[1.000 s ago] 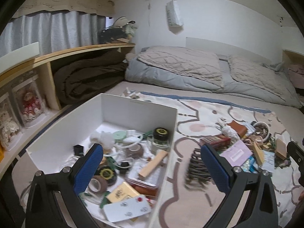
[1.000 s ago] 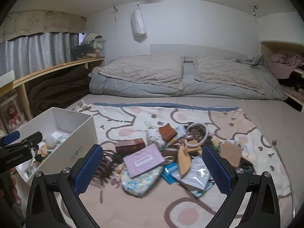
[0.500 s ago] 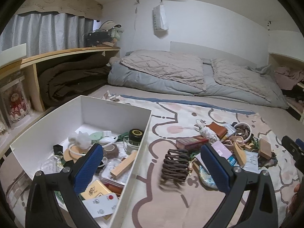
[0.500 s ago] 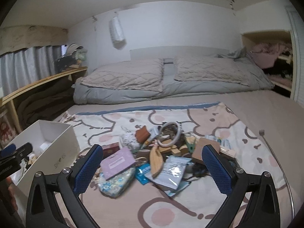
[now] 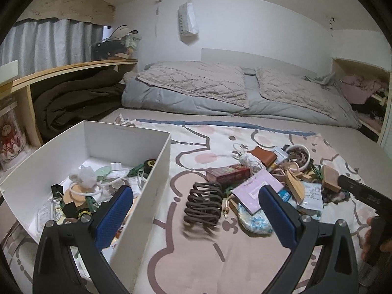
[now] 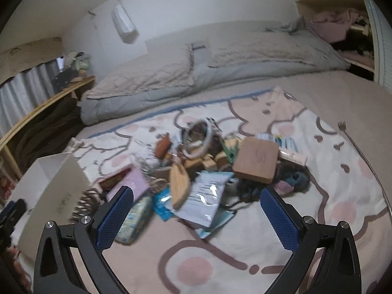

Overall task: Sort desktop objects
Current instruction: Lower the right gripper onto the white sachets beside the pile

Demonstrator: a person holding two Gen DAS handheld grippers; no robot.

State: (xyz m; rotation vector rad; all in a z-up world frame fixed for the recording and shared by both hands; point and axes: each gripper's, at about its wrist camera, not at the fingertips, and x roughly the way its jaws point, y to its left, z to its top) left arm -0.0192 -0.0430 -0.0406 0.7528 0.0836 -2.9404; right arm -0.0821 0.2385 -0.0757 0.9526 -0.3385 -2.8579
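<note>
Both claws apart, empty; left claw (image 5: 196,214) straddling white box (image 5: 156,186) edge; right claw (image 6: 197,216) before clutter pile (image 6: 208,169)

The right wrist view was motion-blurred; items in the pile (image 6: 203,171) were indistinct. The box (image 5: 137,186) wall hid part of its contents, its near corner cut off.

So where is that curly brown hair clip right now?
In the left wrist view, the brown hair clip lies on the blanket between the white box and the purple card.
</note>
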